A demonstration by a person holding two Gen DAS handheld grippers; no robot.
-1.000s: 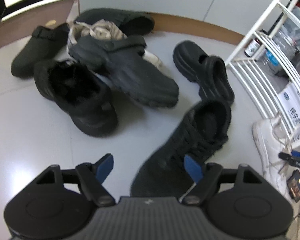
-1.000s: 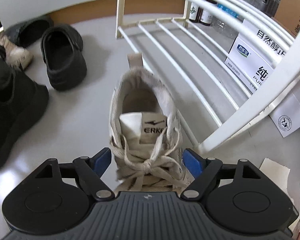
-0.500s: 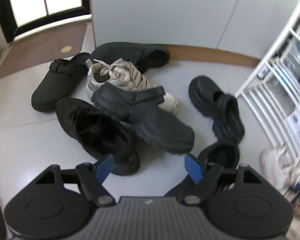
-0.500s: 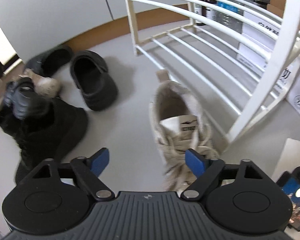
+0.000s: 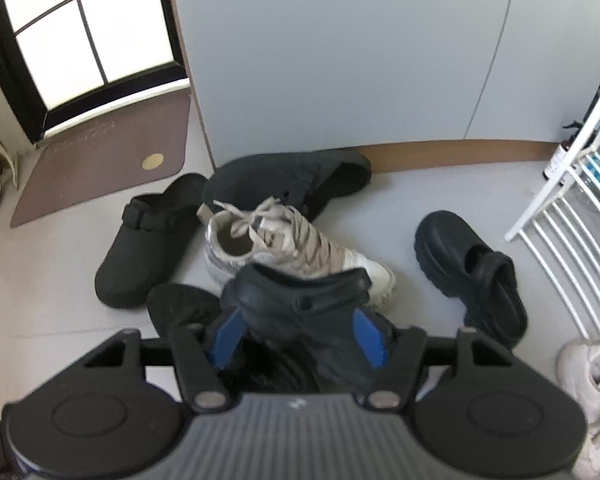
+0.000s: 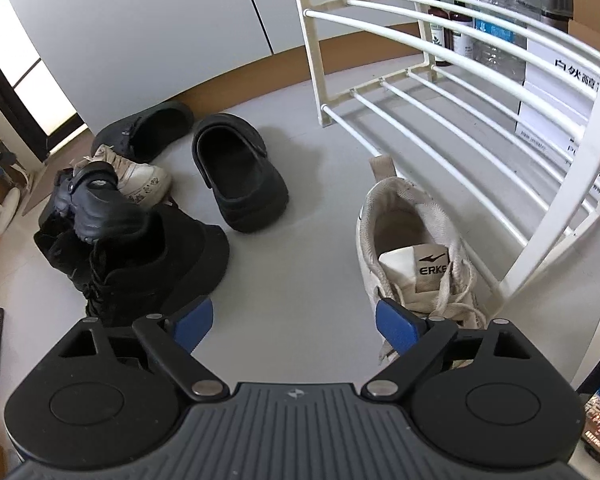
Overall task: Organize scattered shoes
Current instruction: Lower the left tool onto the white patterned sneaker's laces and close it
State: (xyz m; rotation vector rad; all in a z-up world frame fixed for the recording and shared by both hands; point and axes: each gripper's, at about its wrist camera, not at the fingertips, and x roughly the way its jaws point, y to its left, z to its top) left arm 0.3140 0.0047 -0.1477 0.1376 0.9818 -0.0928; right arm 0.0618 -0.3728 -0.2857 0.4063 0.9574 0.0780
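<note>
With the white rack (image 6: 452, 92) shelves bare of shoes, the left gripper (image 5: 300, 334) jaws straddle a black clog (image 5: 300, 304) atop the floor pile, grip unconfirmed, while the right gripper (image 6: 296, 320) jaws stand apart, holding nothing, beside a white sneaker (image 6: 416, 256) at the rack foot.

floor (image 5: 52, 300): you see pale grey tile | wall (image 5: 340, 60): light grey panels, brown skirting | window (image 5: 88, 28): black frame, bright daylight | doormat (image 5: 100, 156): brown, below it | rack (image 6: 440, 92): white wire, right

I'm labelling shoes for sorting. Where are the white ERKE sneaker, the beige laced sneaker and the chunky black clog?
white ERKE sneaker (image 6: 432, 270), right wrist view, tongue label.
beige laced sneaker (image 5: 300, 240), left wrist view, laces.
chunky black clog (image 5: 444, 236), left wrist view, toe.
</note>
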